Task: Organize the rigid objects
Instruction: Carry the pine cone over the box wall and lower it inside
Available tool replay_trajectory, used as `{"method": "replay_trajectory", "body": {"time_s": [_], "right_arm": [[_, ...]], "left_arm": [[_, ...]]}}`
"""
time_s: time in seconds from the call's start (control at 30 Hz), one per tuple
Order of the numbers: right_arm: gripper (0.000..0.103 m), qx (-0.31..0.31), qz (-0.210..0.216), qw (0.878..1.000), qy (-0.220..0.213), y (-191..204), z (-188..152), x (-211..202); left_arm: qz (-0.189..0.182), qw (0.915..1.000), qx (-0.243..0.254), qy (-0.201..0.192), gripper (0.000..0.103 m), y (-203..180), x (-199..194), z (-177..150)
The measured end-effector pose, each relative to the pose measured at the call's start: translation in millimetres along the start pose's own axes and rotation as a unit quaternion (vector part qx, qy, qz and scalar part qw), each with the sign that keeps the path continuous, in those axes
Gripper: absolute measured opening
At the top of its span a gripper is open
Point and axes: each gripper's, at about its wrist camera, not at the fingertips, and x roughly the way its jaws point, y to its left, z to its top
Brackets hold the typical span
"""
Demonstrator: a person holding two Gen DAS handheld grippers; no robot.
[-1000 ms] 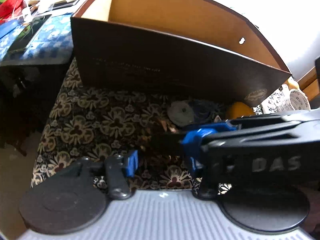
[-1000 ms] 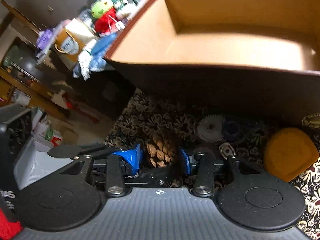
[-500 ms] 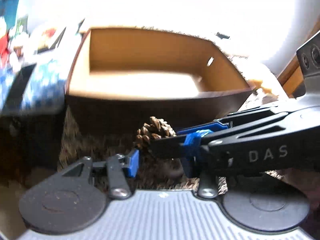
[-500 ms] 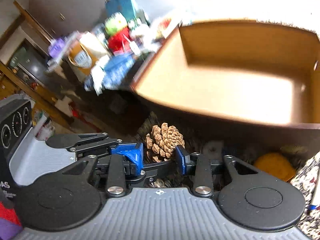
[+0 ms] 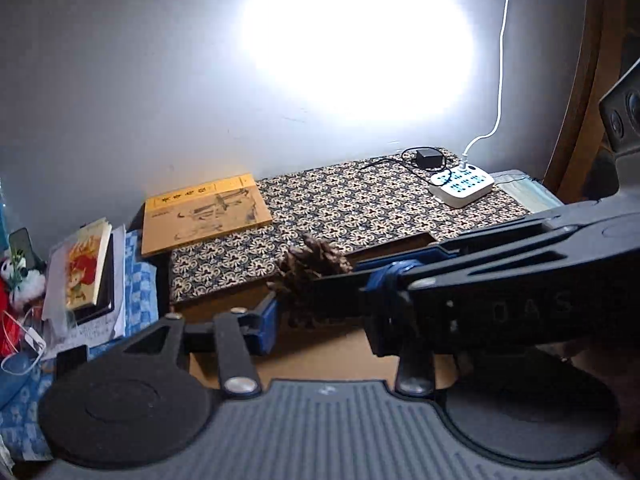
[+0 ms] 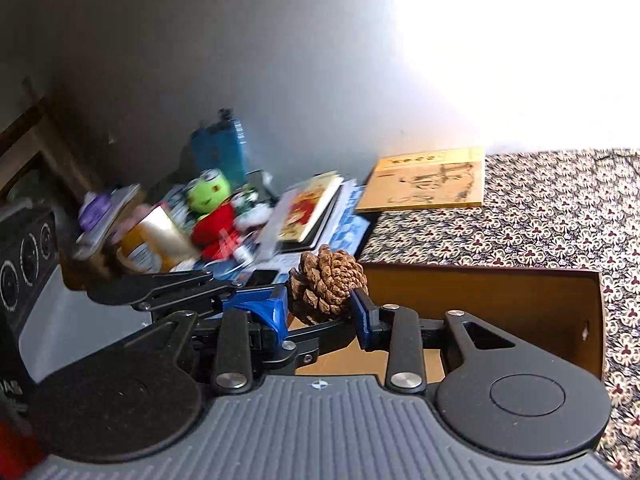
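Note:
My right gripper (image 6: 320, 308) is shut on a brown pine cone (image 6: 328, 280), which its blue pads squeeze from both sides. It hangs above the near left corner of the open brown box (image 6: 480, 292). In the left wrist view the same pine cone (image 5: 316, 260) shows above the box floor (image 5: 328, 352), and the right gripper's black body crosses the picture from the right. My left gripper (image 5: 336, 320) stands open over the box with nothing in it. Its right finger is partly hidden behind the other gripper.
Behind the box lies patterned cloth (image 5: 360, 208) with a yellow book (image 5: 204, 216), a white power strip (image 5: 460, 184) and a black adapter (image 5: 428, 158). On the left are a picture book (image 5: 86, 260), plush toys (image 6: 212, 208) and clutter. A wall rises behind.
The right gripper has lifted the pine cone from the cloth in front of the box to above its rim. Both grippers rose and tilted toward the wall.

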Motion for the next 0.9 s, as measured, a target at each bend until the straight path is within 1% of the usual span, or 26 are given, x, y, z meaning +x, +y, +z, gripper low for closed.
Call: {"method": "replay_trajectory", "body": {"time_s": [0.03,0.1,0.23,0.33,0.43,0.5,0.53,0.57,0.6,0.7,0.73,0.83,0.9], "right_arm": [[0.017,0.011,-0.007,1.0,0.007,-6,2,13],[0.017,0.038,-0.02,0.999,0.024,-19,-5,36],[0.016,0.085,-0.036,0.993,0.072,-44,-24,75],[0.015,0.104,-0.038,0.989,0.098,-51,-36,92],[0.014,0.119,-0.046,0.985,0.117,-53,-40,109],[0.014,0.135,-0.044,0.982,0.122,-56,-40,115],[0.014,0.144,-0.042,0.981,0.123,-58,-40,118],[0.014,0.154,-0.04,0.979,0.124,-60,-38,125],[0.015,0.161,-0.036,0.979,0.121,-63,-39,126],[0.015,0.187,-0.021,0.976,0.11,-73,-40,124],[0.015,0.194,-0.02,0.975,0.107,-76,-41,122],[0.016,0.201,-0.019,0.975,0.095,-81,-41,112],[0.016,0.191,-0.033,0.977,0.09,-82,-39,106]], "left_arm": [[0.0,1.0,0.0,0.01,0.039,4,13,1],[0.003,0.9994,0.003,0.035,0.039,11,43,-4],[0.017,0.995,0.0,0.098,0.04,22,92,-32],[0.031,0.9911,0.0,0.13,0.041,28,114,-48],[0.046,0.9867,-0.003,0.156,0.042,34,129,-55],[0.056,0.9835,-0.011,0.172,0.041,38,136,-56],[0.048,0.9828,-0.021,0.177,0.047,42,137,-57],[0.051,0.9824,-0.029,0.177,0.05,44,136,-55],[0.057,0.982,-0.035,0.177,0.061,47,135,-55],[0.035,0.984,-0.064,0.163,0.064,55,130,-54],[0.031,0.9843,-0.067,0.16,0.067,55,130,-53],[0.027,0.9855,-0.064,0.155,0.069,54,127,-53],[0.022,0.9871,-0.064,0.145,0.07,55,125,-52]]}}
